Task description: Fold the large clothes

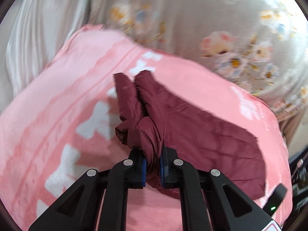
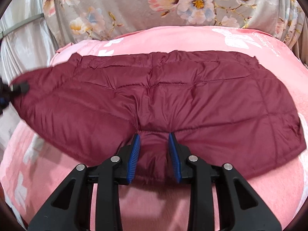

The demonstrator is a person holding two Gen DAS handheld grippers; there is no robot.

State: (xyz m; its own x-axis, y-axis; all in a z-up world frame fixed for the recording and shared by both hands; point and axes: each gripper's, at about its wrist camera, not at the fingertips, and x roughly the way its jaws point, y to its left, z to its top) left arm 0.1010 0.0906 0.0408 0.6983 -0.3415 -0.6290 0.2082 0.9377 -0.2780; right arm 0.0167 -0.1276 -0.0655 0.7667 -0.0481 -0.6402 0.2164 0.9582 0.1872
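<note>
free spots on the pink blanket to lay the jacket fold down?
Bare pink blanket runs along the near side, between the maroon jacket's near hem and the tongs. A narrower strip lies beyond the jacket, bordered by the floral fabric. The middle is crowded: jacket spread across it, both tongs clamped on it.

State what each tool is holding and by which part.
Both hold the maroon quilted puffer garment. The left tool pinches a bunched corner at one end; the right tool grips a gathered fold of the near edge.
</note>
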